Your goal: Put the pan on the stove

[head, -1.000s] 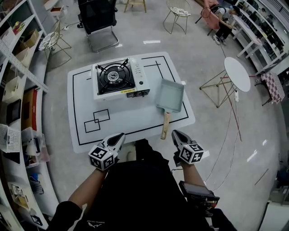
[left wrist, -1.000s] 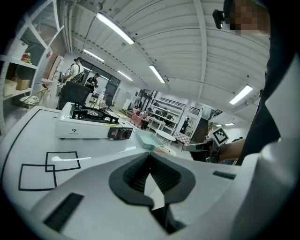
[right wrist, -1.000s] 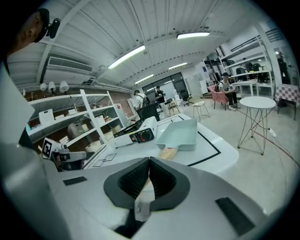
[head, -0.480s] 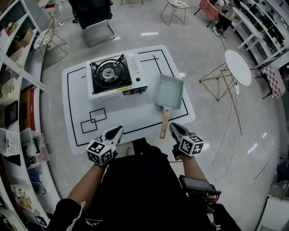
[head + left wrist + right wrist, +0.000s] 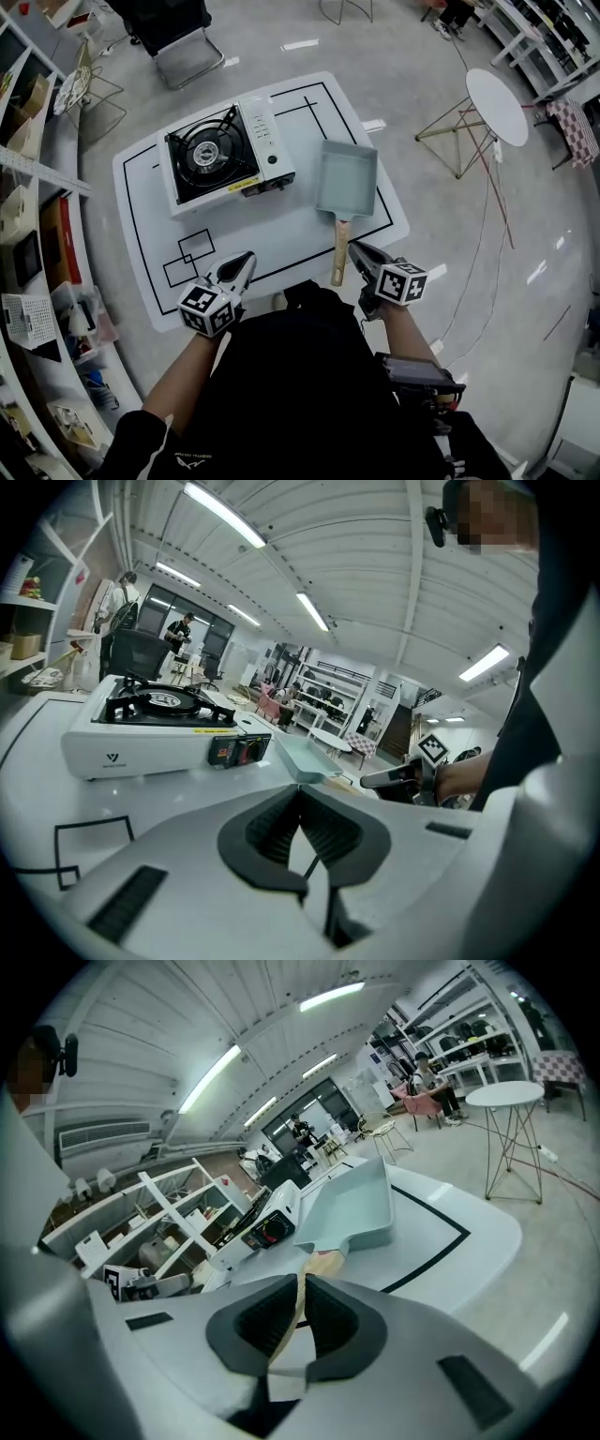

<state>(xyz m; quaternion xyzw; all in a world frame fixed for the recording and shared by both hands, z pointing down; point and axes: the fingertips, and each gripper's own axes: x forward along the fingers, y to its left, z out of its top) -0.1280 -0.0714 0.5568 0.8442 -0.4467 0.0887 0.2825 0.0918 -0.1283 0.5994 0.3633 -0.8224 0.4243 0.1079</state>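
The pale blue-grey rectangular pan (image 5: 345, 178) lies on the white table (image 5: 281, 234), right of the portable gas stove (image 5: 220, 155). Its wooden handle (image 5: 339, 251) points toward me. My right gripper (image 5: 359, 255) hovers just right of the handle's end, jaws shut with nothing between them. In the right gripper view the handle (image 5: 321, 1264) shows just beyond the closed right gripper (image 5: 302, 1283), with the pan (image 5: 356, 1206) behind it. My left gripper (image 5: 242, 264) is over the table's near edge, shut and empty. Its own view, past the left gripper (image 5: 300, 794), shows the stove (image 5: 150, 728) and pan (image 5: 305, 758).
Black rectangles are outlined on the table top. A round white side table (image 5: 497, 103) stands at the right with a cable running across the floor. Shelving (image 5: 28, 234) lines the left side. A black chair (image 5: 178, 37) stands beyond the table.
Both grippers have moved forward toward the table's near edge. The right one has come closer to the end of the pan handle and has rolled a little. The pan and stove have not moved.
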